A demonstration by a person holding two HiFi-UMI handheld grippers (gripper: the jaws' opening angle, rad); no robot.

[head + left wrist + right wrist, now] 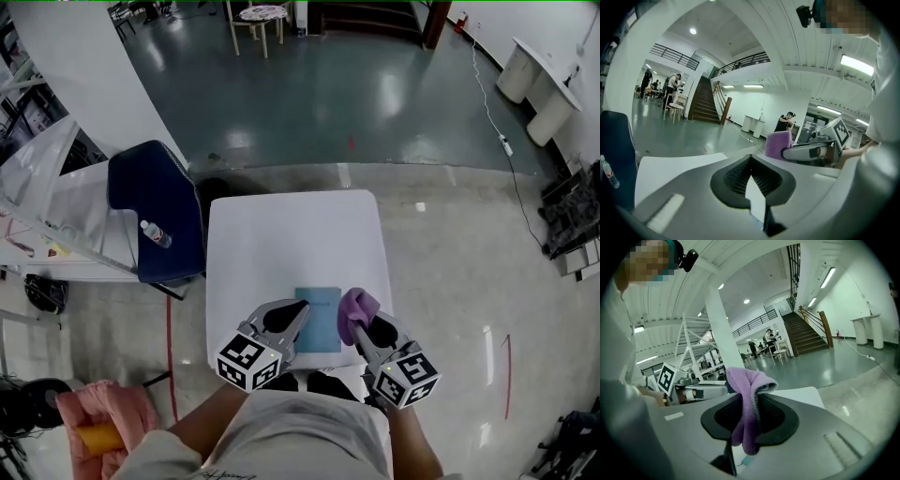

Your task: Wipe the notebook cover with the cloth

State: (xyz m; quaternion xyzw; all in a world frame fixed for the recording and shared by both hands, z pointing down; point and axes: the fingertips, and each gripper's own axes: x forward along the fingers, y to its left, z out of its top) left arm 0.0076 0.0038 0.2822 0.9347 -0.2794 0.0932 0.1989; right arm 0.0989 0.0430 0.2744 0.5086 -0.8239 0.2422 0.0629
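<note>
A light blue notebook (pixel 322 319) lies flat near the front edge of the white table (pixel 281 234). My right gripper (pixel 362 325) is shut on a purple cloth (pixel 355 306), which bunches up above its jaws just beside the notebook's right edge. In the right gripper view the cloth (pixel 747 408) hangs folded between the jaws of that gripper (pixel 751 430), and a sliver of the notebook (pixel 747 461) shows below. My left gripper (pixel 300 312) is at the notebook's left edge, jaws together with nothing seen between them (pixel 754 190). From there the cloth (pixel 778 144) shows ahead.
A dark blue chair (pixel 155 211) with a water bottle (pixel 156 233) on it stands left of the table. A pink bundle (pixel 105 412) lies on the floor at lower left. The table's far half is bare white.
</note>
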